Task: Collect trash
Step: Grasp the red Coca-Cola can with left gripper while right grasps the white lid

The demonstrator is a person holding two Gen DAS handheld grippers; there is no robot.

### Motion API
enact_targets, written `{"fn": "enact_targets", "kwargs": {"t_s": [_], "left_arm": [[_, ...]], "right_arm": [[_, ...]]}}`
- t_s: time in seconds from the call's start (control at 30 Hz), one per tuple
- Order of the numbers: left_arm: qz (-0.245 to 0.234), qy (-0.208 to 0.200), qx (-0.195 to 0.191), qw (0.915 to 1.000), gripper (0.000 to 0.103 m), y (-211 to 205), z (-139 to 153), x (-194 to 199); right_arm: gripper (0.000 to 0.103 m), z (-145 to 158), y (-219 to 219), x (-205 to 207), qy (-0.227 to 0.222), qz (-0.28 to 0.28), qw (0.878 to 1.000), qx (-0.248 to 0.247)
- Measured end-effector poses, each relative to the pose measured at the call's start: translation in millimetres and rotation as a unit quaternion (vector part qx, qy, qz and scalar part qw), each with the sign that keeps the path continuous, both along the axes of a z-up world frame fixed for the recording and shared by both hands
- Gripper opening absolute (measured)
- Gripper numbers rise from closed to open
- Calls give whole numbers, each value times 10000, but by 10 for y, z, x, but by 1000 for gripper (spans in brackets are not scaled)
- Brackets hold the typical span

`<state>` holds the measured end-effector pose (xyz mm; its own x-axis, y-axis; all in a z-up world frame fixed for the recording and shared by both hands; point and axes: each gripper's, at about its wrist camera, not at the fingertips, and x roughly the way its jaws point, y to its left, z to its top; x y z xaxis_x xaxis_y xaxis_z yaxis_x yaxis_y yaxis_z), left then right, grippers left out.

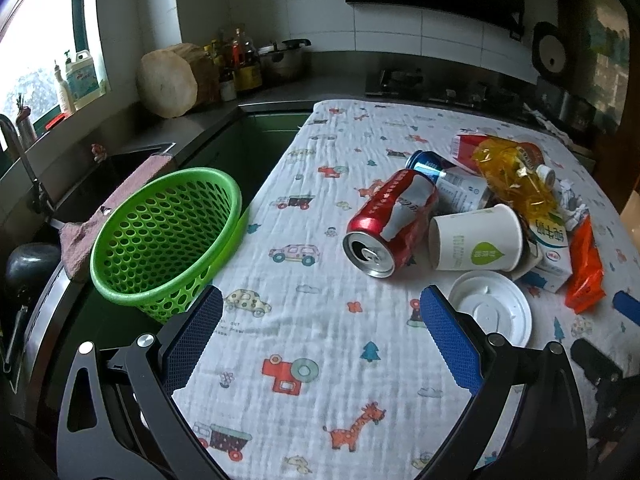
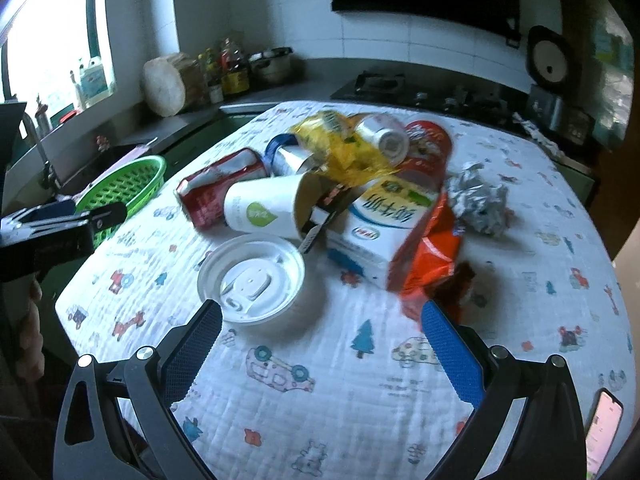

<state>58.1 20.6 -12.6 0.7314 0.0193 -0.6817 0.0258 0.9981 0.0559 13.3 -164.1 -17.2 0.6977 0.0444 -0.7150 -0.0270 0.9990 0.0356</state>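
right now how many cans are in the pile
2. A red can lies on its side at the pile's left edge, open top toward the camera. A blue can lies just behind it, partly covered. More may be hidden under the wrappers.

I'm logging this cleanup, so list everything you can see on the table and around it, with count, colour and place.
basket: 1, green, table's left edge
soda can: 1, red, lying on its side
paper cup: 1, white, lying beside the can
lid: 1, white, flat, nearest
milk carton: 1, white and blue, in the pile
snack bag: 1, orange, right of carton
foil ball: 1, silver, pile's right
tablecloth: 1, white, printed
left gripper: 1, blue pads, open
right gripper: 1, blue pads, open
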Motion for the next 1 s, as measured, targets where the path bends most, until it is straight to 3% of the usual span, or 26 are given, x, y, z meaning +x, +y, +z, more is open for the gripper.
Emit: {"fn": "enact_targets", "kwargs": {"t_s": [0.6, 1.0], "left_arm": [[-439, 333, -144, 9984, 97, 71, -161, 517], [-894, 574, -47, 9943, 97, -161, -240, 929]], "right_arm": [[97, -476, 426, 576, 744, 661, 9950, 14], [97, -573, 579, 803, 892, 787, 9928, -117]]}}
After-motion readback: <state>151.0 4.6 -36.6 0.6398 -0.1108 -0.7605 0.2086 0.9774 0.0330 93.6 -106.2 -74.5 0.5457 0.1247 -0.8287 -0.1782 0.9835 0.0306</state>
